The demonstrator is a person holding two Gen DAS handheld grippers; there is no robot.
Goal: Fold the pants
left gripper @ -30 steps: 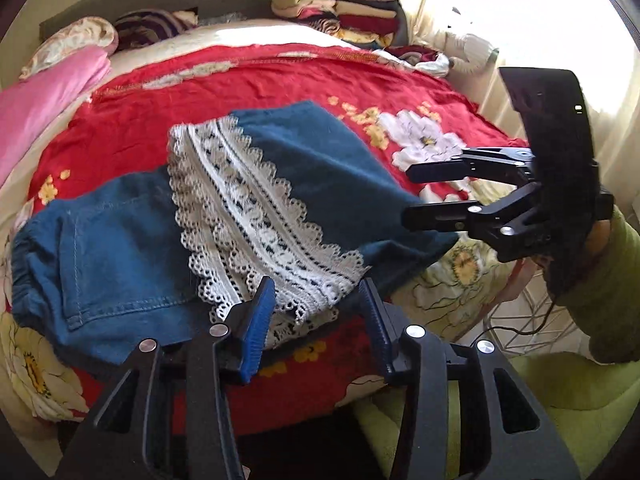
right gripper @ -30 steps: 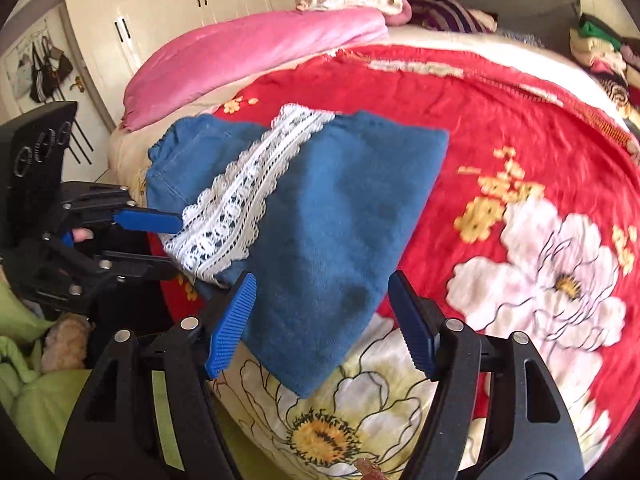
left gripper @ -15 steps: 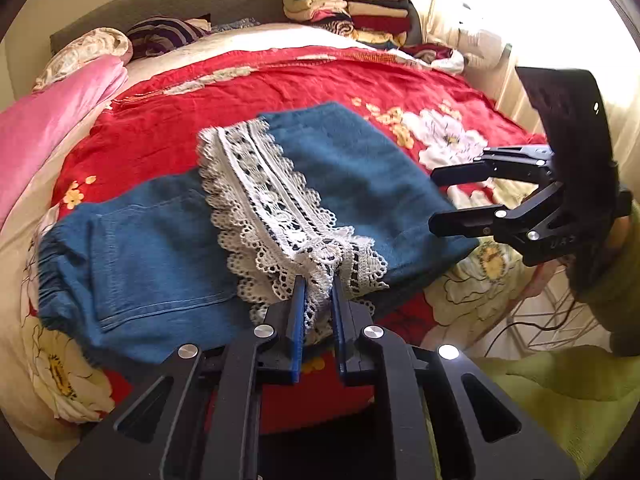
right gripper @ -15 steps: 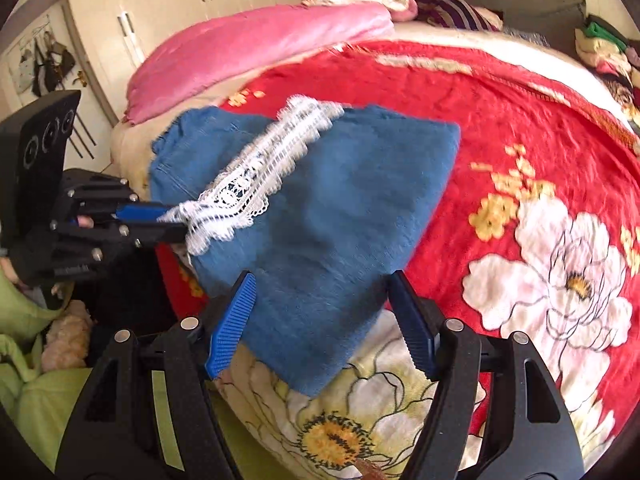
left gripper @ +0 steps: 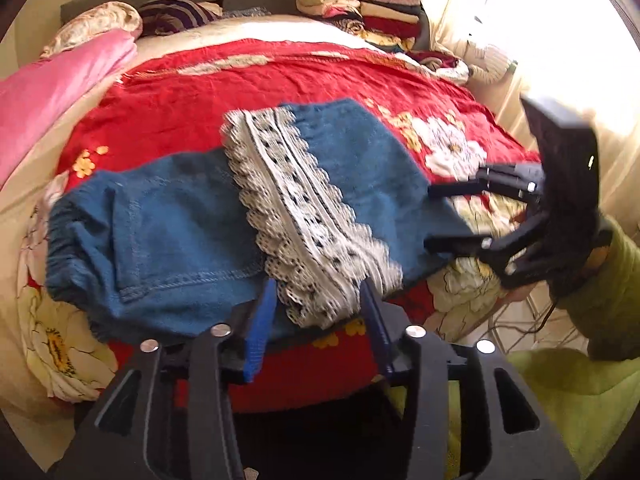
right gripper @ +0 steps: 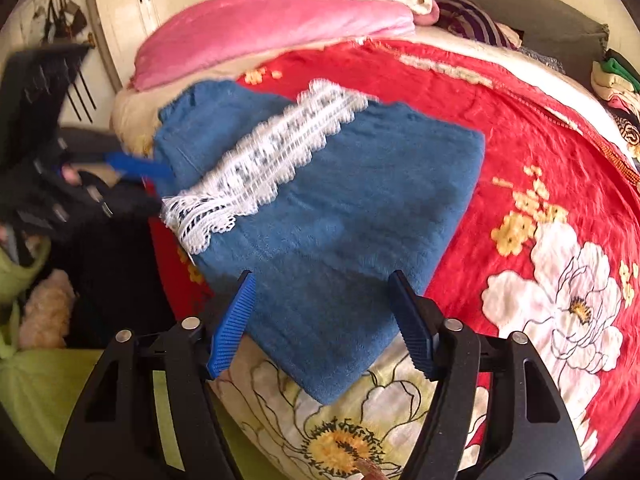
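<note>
On the red quilt [left gripper: 248,92], just ahead of both pairs of fingers, lie the pants [left gripper: 168,240]: blue denim, folded over once, lace hem [left gripper: 304,216] across the middle, waistband out past the left fingers' left side.

Left gripper [left gripper: 316,312]: jaws have just been opening, now apart, the lace corner slack between the pads, not pinched. Right gripper [right gripper: 324,312]: jaws wide, closing slightly, the fold's fleecy corner between them, nothing held.

Handling, as judged: soft, limp, light to middling weight; denim should not slip on ribbed pads. Lace is delicate and snag-prone, so grip denim beside it, at the fold's near corners, one per gripper.

Views: left wrist shows the waistband, a pocket seam and the clothes stack [left gripper: 360,8] by the window; right gripper there is blurred. Right wrist shows the fleecy lining, pink blanket [right gripper: 272,28] and wardrobe [right gripper: 192,4]; the pocket seam is hidden.
</note>
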